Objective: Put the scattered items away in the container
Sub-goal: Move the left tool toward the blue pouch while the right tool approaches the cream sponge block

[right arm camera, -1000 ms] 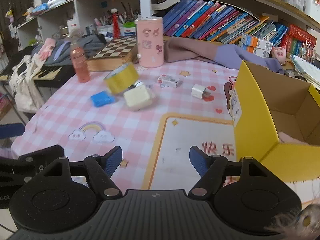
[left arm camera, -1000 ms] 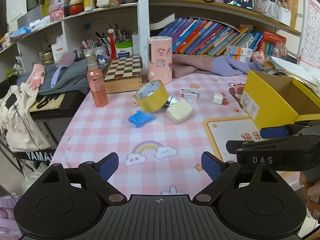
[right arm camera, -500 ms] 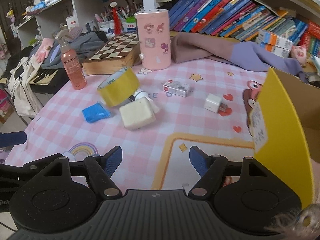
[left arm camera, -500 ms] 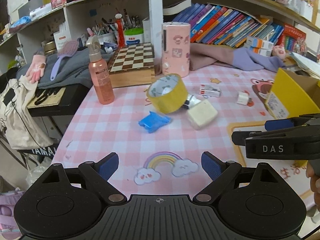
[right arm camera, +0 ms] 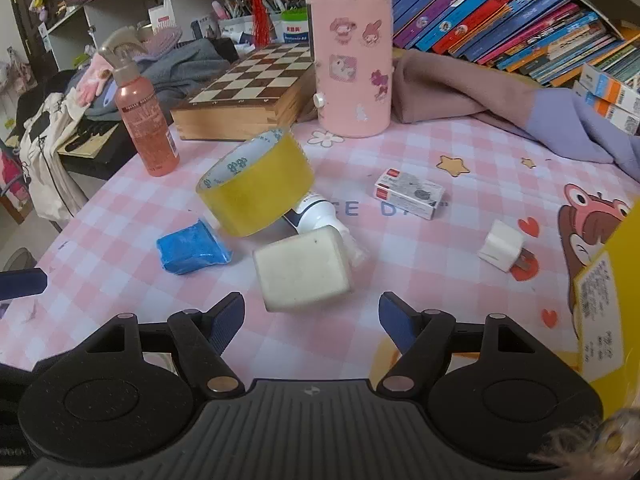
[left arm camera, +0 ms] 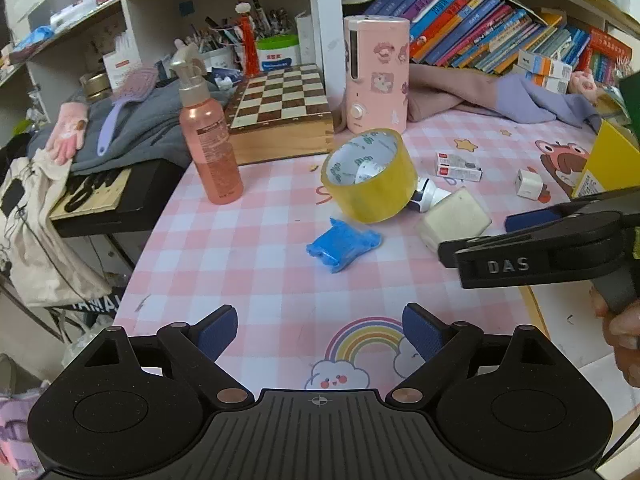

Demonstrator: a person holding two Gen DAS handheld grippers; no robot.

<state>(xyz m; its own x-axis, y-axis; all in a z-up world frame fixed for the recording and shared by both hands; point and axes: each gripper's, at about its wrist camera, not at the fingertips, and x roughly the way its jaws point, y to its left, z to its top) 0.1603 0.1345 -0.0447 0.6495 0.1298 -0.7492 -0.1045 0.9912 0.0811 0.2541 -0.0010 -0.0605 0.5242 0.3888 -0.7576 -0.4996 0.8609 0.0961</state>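
The yellow box (right arm camera: 608, 280) stood at the table's (right arm camera: 460, 280) right edge; the tape roll (right arm camera: 256, 184), cream block (right arm camera: 302, 274), blue packet (right arm camera: 192, 248) and charger plug (right arm camera: 502, 246) lay outside it, unsorted. Both claws, left (left arm camera: 320, 330) and right (right arm camera: 312, 316), were wide and empty.

Home study: bookshelves (left arm camera: 500, 36), cluttered table (left arm camera: 256, 264).

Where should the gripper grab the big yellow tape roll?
Pinch the tape roll through its open hole: one finger inside, one on the outer yellow band, probably coming from the left. It is tilted, propped on a small white tube, so the hole faces up-left.
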